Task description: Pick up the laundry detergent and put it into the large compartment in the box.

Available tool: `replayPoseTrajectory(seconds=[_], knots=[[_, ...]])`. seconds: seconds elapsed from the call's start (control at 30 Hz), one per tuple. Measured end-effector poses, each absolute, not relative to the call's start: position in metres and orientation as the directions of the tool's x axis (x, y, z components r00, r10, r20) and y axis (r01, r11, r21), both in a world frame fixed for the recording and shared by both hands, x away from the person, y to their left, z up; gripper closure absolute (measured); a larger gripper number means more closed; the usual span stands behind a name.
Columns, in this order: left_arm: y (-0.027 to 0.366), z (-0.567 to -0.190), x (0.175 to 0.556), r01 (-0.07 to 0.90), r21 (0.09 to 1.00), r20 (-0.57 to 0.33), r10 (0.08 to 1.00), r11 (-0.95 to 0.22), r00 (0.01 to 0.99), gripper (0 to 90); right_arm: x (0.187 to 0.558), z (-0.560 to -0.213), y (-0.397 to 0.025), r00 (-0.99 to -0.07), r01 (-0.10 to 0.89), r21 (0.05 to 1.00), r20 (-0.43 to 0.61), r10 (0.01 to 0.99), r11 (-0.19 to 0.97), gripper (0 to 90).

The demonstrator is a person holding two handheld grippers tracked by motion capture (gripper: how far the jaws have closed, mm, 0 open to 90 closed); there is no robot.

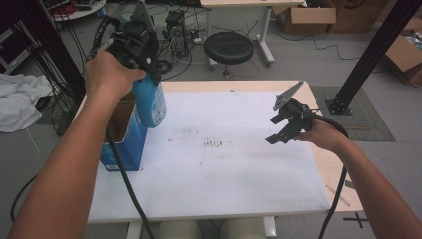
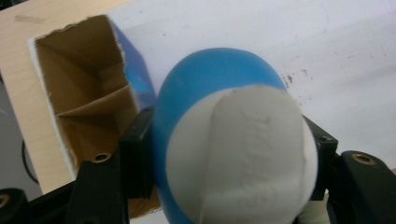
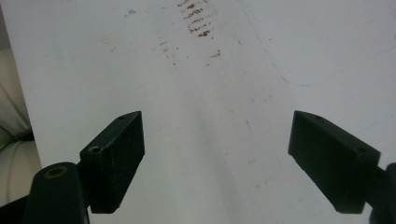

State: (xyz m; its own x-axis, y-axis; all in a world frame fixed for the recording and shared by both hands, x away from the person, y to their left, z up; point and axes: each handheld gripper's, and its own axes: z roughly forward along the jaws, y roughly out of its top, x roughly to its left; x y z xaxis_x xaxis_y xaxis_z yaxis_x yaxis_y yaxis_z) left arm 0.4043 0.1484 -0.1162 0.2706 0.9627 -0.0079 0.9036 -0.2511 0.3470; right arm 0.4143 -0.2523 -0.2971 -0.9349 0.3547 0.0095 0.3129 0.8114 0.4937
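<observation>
A blue bottle with a white cap end hangs in the air, with my left gripper shut on it near the top. It is just right of the open blue cardboard box at the table's left edge. In the left gripper view the box shows brown dividers inside, and the bottle sits between the jaws. My right gripper is held above the right part of the white sheet, open, with nothing between its fingers.
A white sheet covers most of the wooden table and has brown smudges at its middle. Beyond the far edge stand a black stool, cables, and cardboard boxes. A black frame post rises at the right.
</observation>
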Motion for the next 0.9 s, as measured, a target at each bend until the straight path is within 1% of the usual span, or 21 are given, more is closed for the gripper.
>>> replayPoseTrajectory(seconds=[0.47,0.9], knots=[[0.186,-0.098,0.401,0.918,0.368,-0.005,0.987,-0.147,0.159,38.0,0.416,-0.297,-0.253,-0.936,0.309,0.5,0.008,0.353,0.809,18.3],[0.213,-0.102,0.4,0.924,0.37,0.019,0.995,-0.101,0.102,38.0,0.418,-0.298,-0.253,-0.936,0.311,0.499,0.01,0.353,0.809,18.2]])
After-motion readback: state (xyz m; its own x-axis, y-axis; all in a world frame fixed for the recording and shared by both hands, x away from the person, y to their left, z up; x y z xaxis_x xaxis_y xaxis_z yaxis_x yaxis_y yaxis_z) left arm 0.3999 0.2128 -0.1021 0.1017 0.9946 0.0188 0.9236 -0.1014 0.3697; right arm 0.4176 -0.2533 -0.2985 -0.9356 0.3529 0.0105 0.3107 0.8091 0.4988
